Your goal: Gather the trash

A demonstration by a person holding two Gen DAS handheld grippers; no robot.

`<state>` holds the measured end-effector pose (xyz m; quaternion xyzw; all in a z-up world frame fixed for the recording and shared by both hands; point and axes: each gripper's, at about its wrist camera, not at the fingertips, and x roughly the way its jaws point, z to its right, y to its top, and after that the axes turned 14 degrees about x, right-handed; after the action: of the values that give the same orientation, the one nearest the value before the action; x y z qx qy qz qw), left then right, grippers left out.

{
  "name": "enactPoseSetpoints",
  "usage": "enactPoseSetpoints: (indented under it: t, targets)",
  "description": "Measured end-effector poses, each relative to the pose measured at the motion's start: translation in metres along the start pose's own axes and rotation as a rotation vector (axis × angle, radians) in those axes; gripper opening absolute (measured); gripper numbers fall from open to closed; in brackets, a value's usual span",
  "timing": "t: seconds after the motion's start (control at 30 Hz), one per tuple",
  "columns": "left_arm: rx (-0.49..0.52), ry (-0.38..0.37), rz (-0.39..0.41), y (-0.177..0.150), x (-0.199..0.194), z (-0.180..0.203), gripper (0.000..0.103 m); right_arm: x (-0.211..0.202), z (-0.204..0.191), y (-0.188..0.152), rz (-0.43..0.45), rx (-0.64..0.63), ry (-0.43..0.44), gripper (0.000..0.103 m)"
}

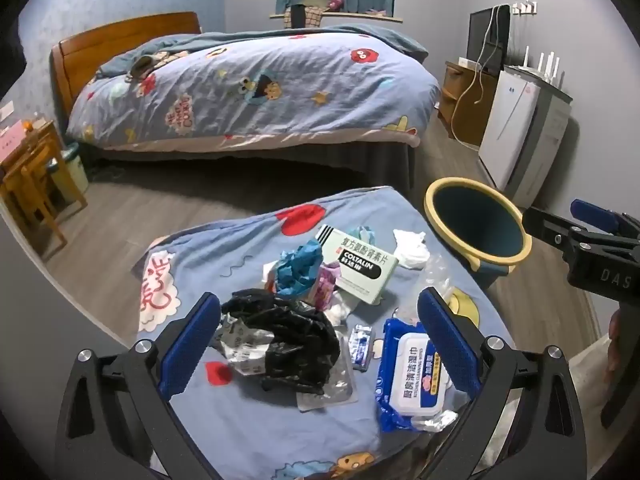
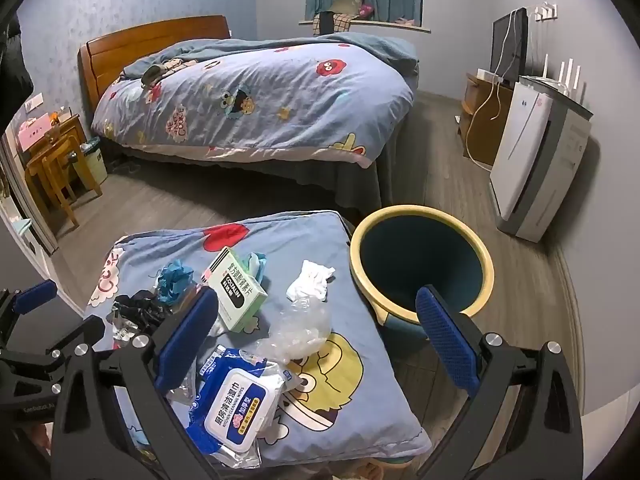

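Trash lies on a blue cartoon cushion (image 1: 240, 248): a crumpled black bag (image 1: 288, 332), a blue wet-wipes pack (image 1: 408, 376), a green COLTALIN box (image 1: 360, 264), a blue paper ball (image 1: 300, 266), a white tissue (image 1: 410, 248), a clear plastic wrapper (image 2: 300, 328) and a small blister pack (image 1: 362, 346). A dark blue bin with a yellow rim (image 1: 476, 228) stands right of the cushion, also in the right wrist view (image 2: 420, 260). My left gripper (image 1: 320, 332) is open above the black bag. My right gripper (image 2: 316, 336) is open above the wipes pack (image 2: 240, 404) and wrapper.
A bed with a blue cartoon duvet (image 1: 256, 88) fills the back. A wooden side table and chair (image 1: 28, 172) stand at left with a small bin (image 1: 76, 168). A white air purifier (image 2: 532, 160) and a wooden cabinet (image 1: 464, 108) stand at right. Grey wood floor (image 1: 120, 220) surrounds the cushion.
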<state>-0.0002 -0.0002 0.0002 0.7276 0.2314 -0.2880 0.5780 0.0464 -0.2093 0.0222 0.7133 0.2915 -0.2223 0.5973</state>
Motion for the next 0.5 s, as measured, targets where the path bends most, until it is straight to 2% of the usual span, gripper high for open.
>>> enactPoseSetpoints:
  t: [0.5]
  targets:
    - [0.002, -0.004, -0.003, 0.0004, -0.0014, 0.0002, 0.098, 0.0028, -0.0084, -0.0045, -0.004, -0.022, -0.015, 0.097]
